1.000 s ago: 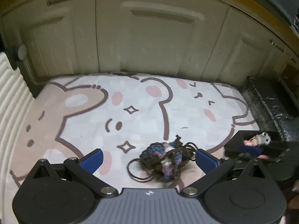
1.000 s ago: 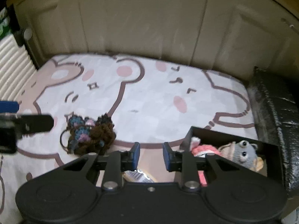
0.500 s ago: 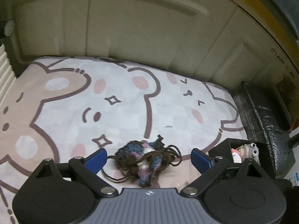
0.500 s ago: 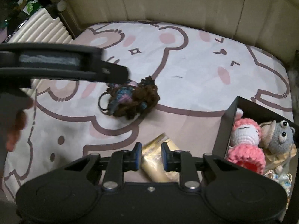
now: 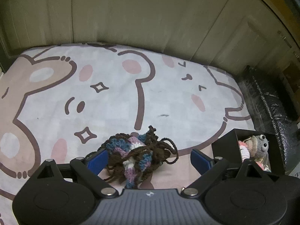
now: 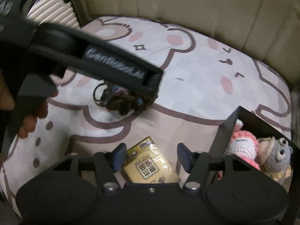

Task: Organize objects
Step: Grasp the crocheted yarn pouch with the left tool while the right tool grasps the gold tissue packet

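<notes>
Two tools work over a bear-print mat [image 5: 116,93]. L tool [image 5: 150,158]: jaws wide apart and just narrowing a little, with the crocheted yarn bundle [image 5: 138,155] lying on the mat between the pads [image 5: 98,158]; left pad at or near the bundle's edge, right pad clear of it, nothing gripped yet. R tool [image 6: 150,155]: jaws have just been opening to approx. mid spread, straddling the gold sachet [image 6: 150,164], which lies flat on the mat directly below; pads not pressing it, so no hold. Black box [image 6: 224,131] sits to the right of the R tool, already holding a pink knitted toy [image 6: 241,146] and a grey knitted toy [image 6: 277,155]. Handling, est.: bundle is light, soft, fully compressible, w/ loose cord loops [image 5: 171,150] trailing at the far right side; take hold across the dense mid-body, not the loops, or it may unravel or dangle. Sachet looks thin, glossy, prob. slippery and flexible; grip across its short width near mid-length, pads low to the mat, since an edge grip may let it fold or slide out.
</notes>
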A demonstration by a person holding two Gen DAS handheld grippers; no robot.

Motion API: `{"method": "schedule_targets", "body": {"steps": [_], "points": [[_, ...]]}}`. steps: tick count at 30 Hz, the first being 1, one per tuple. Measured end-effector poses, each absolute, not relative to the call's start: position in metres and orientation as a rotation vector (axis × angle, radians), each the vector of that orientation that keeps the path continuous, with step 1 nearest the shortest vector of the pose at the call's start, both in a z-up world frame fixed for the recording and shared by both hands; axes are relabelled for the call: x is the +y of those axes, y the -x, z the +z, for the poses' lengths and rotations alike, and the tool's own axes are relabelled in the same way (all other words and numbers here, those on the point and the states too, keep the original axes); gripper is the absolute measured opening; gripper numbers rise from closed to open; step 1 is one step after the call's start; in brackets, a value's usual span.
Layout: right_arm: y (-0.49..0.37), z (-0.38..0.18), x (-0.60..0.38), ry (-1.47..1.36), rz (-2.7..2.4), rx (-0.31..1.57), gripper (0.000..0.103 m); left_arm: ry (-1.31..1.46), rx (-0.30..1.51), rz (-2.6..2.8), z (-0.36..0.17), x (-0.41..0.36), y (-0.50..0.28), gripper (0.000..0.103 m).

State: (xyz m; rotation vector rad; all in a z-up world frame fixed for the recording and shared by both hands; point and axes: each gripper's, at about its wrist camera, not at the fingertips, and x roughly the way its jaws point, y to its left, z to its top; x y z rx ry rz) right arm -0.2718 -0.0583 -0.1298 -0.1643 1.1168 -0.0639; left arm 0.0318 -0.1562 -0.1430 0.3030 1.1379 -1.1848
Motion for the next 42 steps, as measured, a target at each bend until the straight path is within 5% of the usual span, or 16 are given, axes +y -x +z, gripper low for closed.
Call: {"method": "schedule_targets", "body": {"steps": [5, 13, 20, 36, 39, 42], "points": [[0.268, -0.146, -0.051, 0.253, -0.063, 1.135, 0.086, -0.301, 1.162, -1.159, -0.152, -0.16, -0.032, 0.093], [0.271, -0.16, -0.037, 0.313, 0.032, 1.25, 0.09, -0.273, 1.207, -1.117, -0.164, -0.163, -0.037, 0.093], [0.274, -0.161, -0.028, 0.26, 0.161, 1.323, 0.06, -0.209, 1.287, -1.069, -0.175, -0.165, -0.041, 0.088], [0.255, -0.164, -0.022, 0.179, 0.04, 1.313, 0.07, -0.143, 1.328, -1.015, -0.183, -0.168, -0.044, 0.065], [0.255, -0.161, -0.021, 0.201, 0.017, 1.304, 0.054, -0.129, 1.337, -1.016, -0.183, -0.167, -0.046, 0.057], [0.255, -0.158, -0.025, 0.182, -0.002, 1.304, 0.053, -0.129, 1.349, -1.031, -0.182, -0.166, -0.047, 0.051]]}}
